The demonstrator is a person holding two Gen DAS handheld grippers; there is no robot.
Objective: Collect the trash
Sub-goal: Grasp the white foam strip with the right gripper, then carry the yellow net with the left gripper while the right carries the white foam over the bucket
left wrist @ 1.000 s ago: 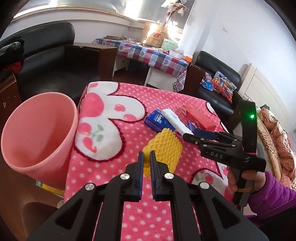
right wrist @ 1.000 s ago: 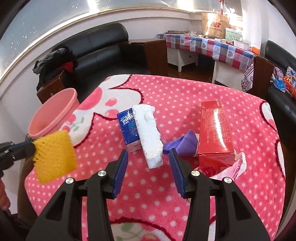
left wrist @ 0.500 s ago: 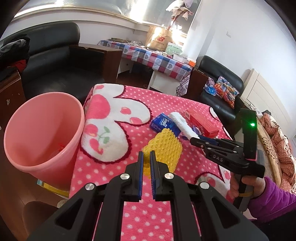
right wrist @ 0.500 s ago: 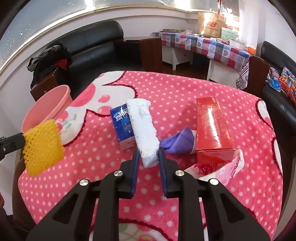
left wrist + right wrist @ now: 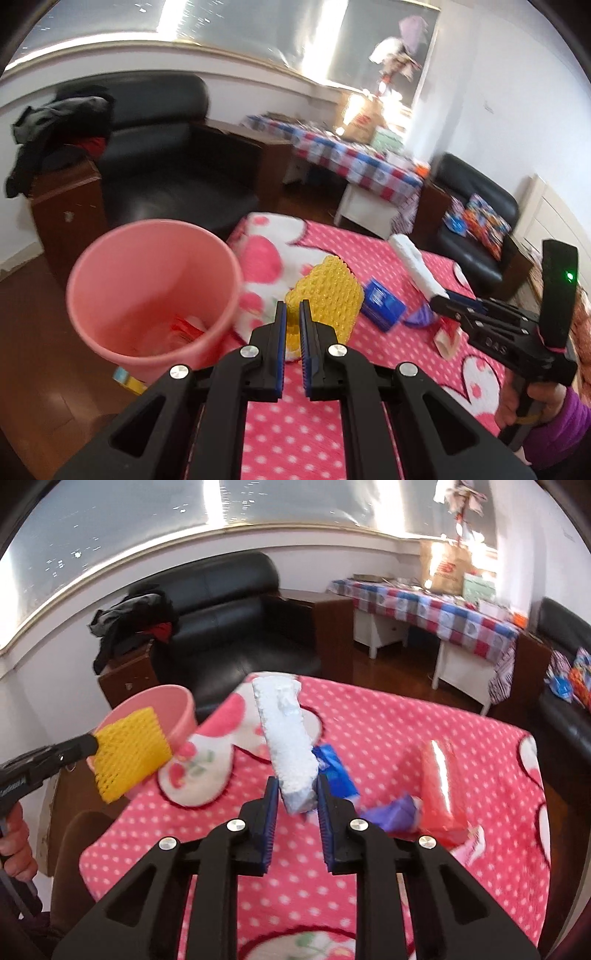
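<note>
- Left claw (image 5: pixel 291 325) is clamped onto a piece of yellow foam netting (image 5: pixel 325 291), which sticks out ahead of the fingers, up off the blanket.
- From the right wrist view that same yellow netting hangs just in front of the pink bin (image 5: pixel 181 712), overlapping its rim, so it's right beside the opening but not inside.
- The pink bin sits off the left edge of the tabletop, and you can see some red and whitish scraps already lying in the bottom.
- Right claw (image 5: pixel 295 797) is squeezing one end of a white styrofoam slab (image 5: pixel 284 734); the slab is lifted and angles up and away from the fingers.
- Left on the pink polka-dot blanket (image 5: pixel 388 720) covering the tabletop: a blue tissue pack (image 5: pixel 338 771), a purple wrapper (image 5: pixel 395 810) and a red box (image 5: pixel 439 782), all bunched close together to the right of the slab.
- The blue pack sits right behind the held slab in the right wrist view; can't tell whether they touch.
- Both views are a bit smeared.
</note>
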